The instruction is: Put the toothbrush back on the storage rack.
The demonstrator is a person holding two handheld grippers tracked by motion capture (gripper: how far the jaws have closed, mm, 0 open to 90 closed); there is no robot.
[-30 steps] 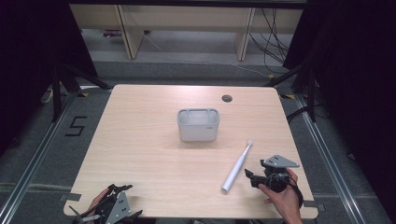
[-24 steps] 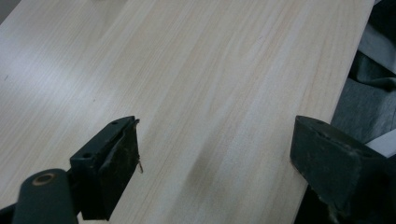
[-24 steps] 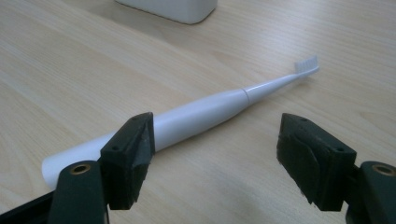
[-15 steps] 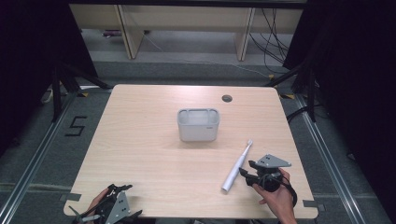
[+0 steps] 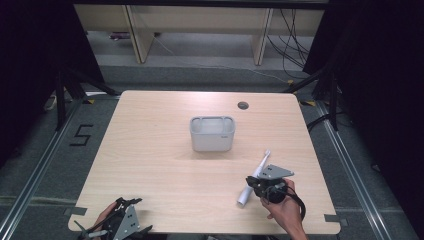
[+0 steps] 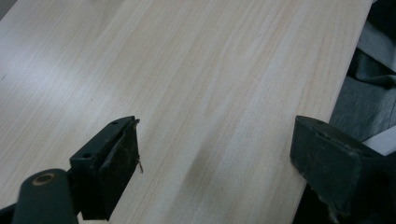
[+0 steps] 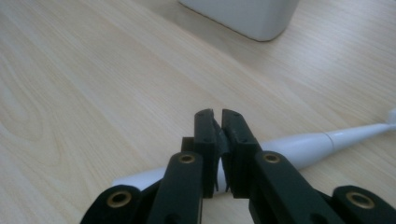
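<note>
A white electric toothbrush (image 5: 261,165) lies slantwise on the near right of the wooden table (image 5: 150,150), its head pointing away from me. My right gripper (image 5: 251,181) sits over the handle; its jaws have just been closing and now stand shut. In the right gripper view the right gripper (image 7: 217,116) has nothing between its pads, and the toothbrush (image 7: 299,147) runs across behind and under the tips. My left gripper (image 5: 137,214) rests at the near left table edge. In the left gripper view the left gripper (image 6: 215,144) is wide open over bare wood.
A white rectangular bin (image 5: 212,133) stands mid-table, beyond the toothbrush; its lower wall (image 7: 247,14) shows at the top of the right gripper view. A round cable hole (image 5: 243,105) sits near the far edge. Dark floor and shelving lie around the table.
My right gripper has slid left across the table to the toothbrush's handle, and its jaws have gone from wide open to shut. The left gripper has stayed put.
</note>
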